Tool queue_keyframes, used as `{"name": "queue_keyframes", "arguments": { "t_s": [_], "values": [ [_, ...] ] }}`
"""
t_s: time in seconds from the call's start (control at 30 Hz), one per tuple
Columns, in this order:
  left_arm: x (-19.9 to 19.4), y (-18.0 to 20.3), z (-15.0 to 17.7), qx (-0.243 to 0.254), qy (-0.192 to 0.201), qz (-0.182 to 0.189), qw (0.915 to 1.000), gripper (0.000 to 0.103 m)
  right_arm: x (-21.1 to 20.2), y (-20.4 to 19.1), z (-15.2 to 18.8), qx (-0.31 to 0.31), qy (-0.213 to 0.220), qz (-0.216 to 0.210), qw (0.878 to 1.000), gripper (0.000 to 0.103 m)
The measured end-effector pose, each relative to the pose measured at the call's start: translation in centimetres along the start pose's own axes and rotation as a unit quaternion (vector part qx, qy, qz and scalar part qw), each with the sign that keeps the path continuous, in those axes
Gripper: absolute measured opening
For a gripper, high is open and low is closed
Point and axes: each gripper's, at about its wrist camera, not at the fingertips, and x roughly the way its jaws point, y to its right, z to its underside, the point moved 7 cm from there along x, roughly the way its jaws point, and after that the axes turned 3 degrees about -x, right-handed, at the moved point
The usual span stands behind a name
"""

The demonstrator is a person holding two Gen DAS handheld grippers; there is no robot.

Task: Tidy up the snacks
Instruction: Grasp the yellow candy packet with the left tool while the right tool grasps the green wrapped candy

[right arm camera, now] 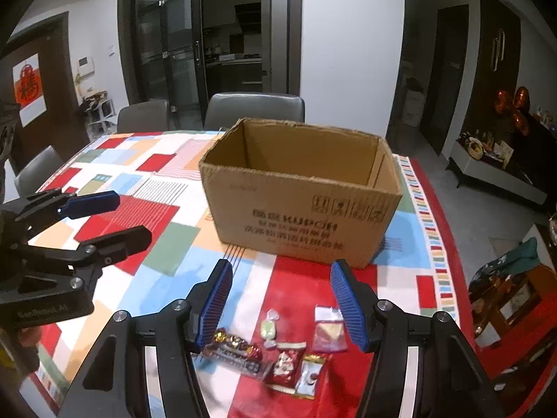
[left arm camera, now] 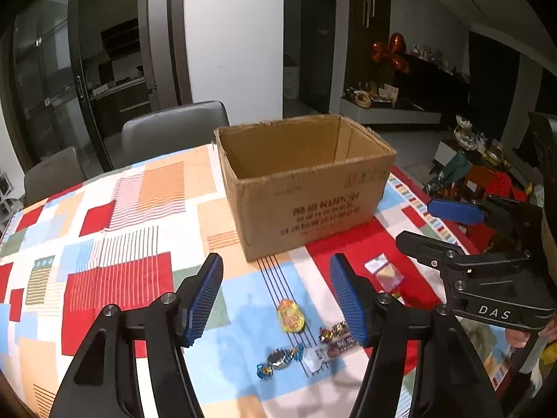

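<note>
box: open-topped cardboard box on the patterned tablecloth, at 12 o'clock from both grippers; nothing visible on the inner walls that show, floor hidden; likely the destination, set within easy reach beyond the snacks.
snacks, right view: a loose cluster on the cloth at 6 o'clock of the box, including a pale green candy, a clear packet, a long dark wrapper, a red packet and a white-and-gold packet; some touch or overlap.
snacks, left view: a yellow candy and a blue twist-wrapped candy lie apart from the rest.
right gripper: jaws spread wide, holding nothing, poised above the cluster, apparently lined up for a first pick.
left gripper: jaws spread, empty, over the yellow candy.
progress: judged at the start; every snack seen lies outside the box.
caution: overlapping wrappers may lift together.
</note>
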Motion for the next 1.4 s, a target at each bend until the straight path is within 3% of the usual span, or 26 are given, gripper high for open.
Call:
{"name": "queue_keyframes", "arguments": {
  "t_s": [0.83, 1.4],
  "values": [
    [7.3, 0.7, 7.6, -0.008, -0.111, 0.035, 0.9932, 0.058, 6.0, -1.0, 7.2, 0.021, -0.094, -0.028, 0.995, 0.059],
    [12.0, 0.5, 8.8, -0.032, -0.167, 0.05, 0.9841, 0.049, 10.0, -1.2, 8.6, 0.034, -0.144, -0.048, 0.988, 0.044]
  ]
}}
